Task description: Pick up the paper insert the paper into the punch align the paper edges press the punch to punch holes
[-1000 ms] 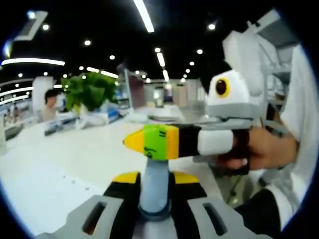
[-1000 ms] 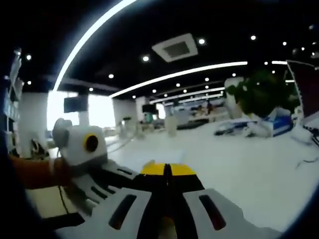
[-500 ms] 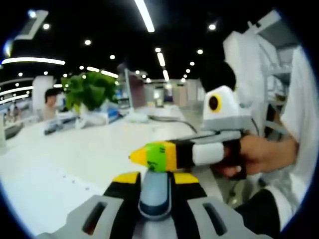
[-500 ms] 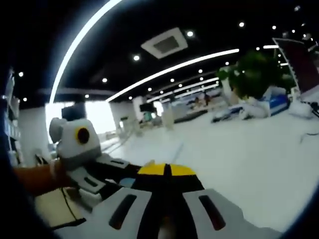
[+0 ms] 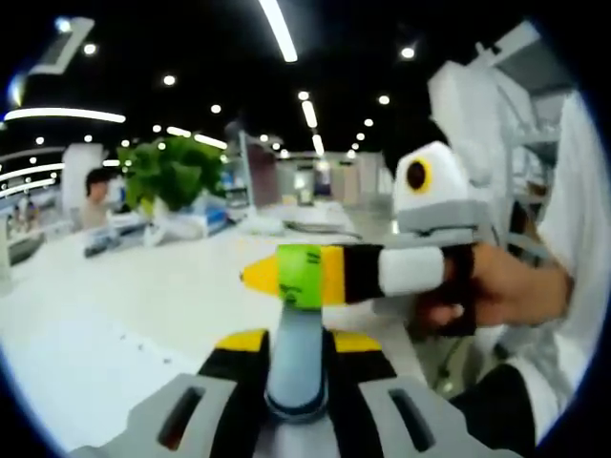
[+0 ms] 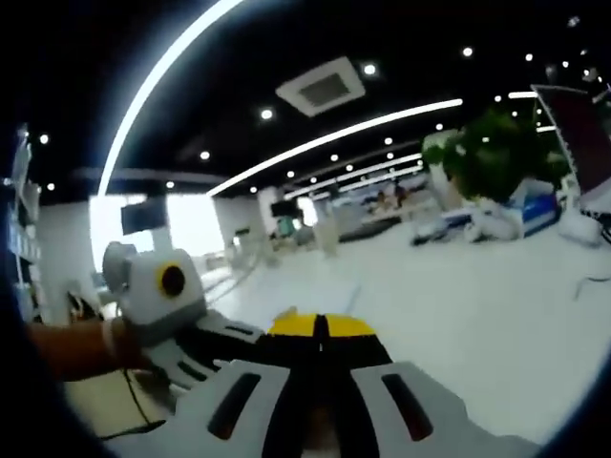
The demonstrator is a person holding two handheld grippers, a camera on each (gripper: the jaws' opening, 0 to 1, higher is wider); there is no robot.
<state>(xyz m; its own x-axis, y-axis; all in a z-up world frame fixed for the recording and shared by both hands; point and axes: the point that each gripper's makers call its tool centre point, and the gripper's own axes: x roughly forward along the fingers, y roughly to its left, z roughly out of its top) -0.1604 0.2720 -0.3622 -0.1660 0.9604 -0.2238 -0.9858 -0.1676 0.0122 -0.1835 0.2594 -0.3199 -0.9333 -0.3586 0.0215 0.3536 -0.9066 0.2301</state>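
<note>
My left gripper (image 5: pixel 298 342) rises from the bottom of the left gripper view, its yellow-tipped jaws shut on a grey-blue rounded piece (image 5: pixel 296 367) that looks like the punch. The right gripper (image 5: pixel 256 275), with a yellow tip and a green band, lies crosswise just over the top of that piece, held by a hand (image 5: pixel 496 291). In the right gripper view my right gripper (image 6: pixel 320 326) has its jaws pressed together, with nothing visible between them. The left gripper (image 6: pixel 221 336) sits low at the left, its tips hidden behind my jaws.
A white table (image 5: pixel 143 286) stretches ahead. At its far side stand a green plant (image 5: pixel 172 172), a monitor (image 5: pixel 258 172) and cables. A person (image 5: pixel 94 196) sits far left. A white sleeve (image 5: pixel 582 239) fills the right edge.
Half a second ago the right gripper was lower, down on the grey-blue piece, which looked shorter. It has since risen back to its earlier height. The left gripper has kept its hold.
</note>
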